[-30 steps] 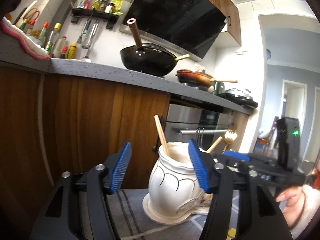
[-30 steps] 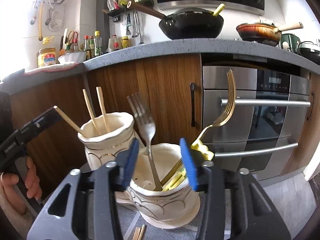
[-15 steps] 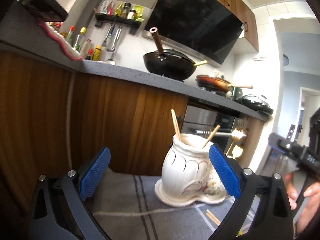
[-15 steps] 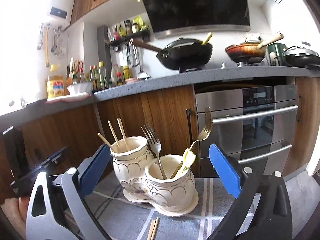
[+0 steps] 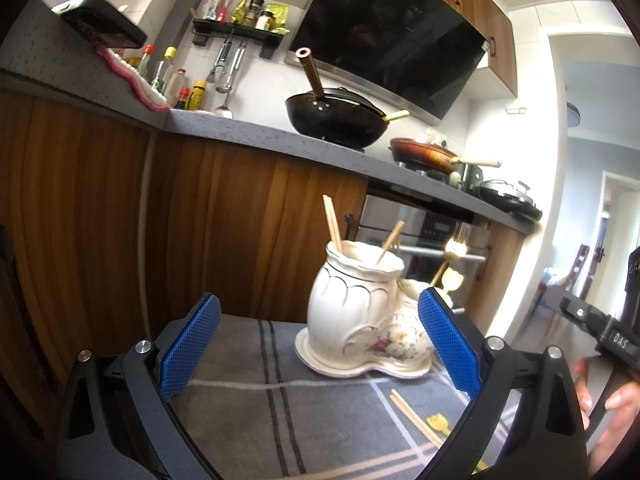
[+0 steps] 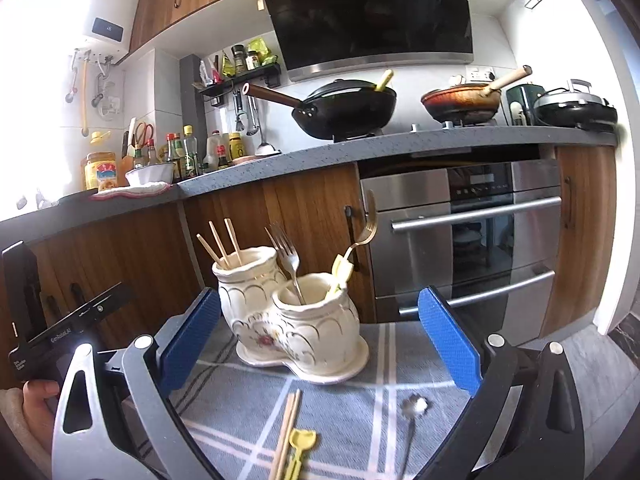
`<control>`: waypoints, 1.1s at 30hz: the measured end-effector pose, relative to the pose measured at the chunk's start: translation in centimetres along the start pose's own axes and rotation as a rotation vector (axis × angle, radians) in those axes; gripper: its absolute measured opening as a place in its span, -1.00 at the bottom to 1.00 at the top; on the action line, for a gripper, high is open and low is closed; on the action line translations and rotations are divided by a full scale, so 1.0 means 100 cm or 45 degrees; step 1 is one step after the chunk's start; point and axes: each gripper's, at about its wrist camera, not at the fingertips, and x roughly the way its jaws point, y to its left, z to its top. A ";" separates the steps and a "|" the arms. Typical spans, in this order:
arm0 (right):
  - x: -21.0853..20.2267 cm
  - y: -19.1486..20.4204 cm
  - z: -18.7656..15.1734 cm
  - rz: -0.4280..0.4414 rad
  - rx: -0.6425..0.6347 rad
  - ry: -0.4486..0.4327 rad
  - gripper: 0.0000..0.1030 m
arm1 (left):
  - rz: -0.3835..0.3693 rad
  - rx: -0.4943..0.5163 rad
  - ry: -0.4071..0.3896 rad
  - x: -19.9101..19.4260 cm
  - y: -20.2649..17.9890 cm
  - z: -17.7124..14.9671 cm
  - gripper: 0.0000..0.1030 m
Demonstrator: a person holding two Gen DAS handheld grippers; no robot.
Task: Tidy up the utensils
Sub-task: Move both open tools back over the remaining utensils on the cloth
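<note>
A white ceramic double-pot holder stands on a grey striped cloth. Its left pot holds three wooden chopsticks; its right pot holds a silver fork and a gold fork with a yellow handle. On the cloth in front lie a chopstick pair, a yellow utensil and a silver spoon. My right gripper is open and empty, back from the holder. My left gripper is open and empty; the holder stands ahead of it, and a chopstick pair lies near its right finger.
Wooden cabinet fronts and a steel oven stand just behind the holder. A grey counter above carries a black wok, a frying pan and several bottles.
Both grippers opened wide and pulled back and up from the holder. The chopstick stays in the left pot and the gold fork in the right pot. The loose utensils on the cloth came into view.
</note>
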 end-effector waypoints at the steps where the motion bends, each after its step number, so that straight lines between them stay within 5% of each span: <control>1: -0.001 -0.001 0.000 -0.003 0.001 0.001 0.90 | 0.000 0.010 0.005 -0.001 -0.003 -0.001 0.90; 18: -0.012 -0.016 -0.015 -0.066 -0.006 0.079 0.90 | -0.005 0.121 0.116 -0.003 -0.034 -0.021 0.90; 26: -0.006 -0.036 -0.030 -0.152 0.002 0.196 0.90 | -0.002 0.126 0.178 0.000 -0.039 -0.029 0.90; 33: 0.010 -0.063 -0.050 -0.176 0.176 0.383 0.90 | 0.032 0.121 0.366 0.017 -0.045 -0.047 0.90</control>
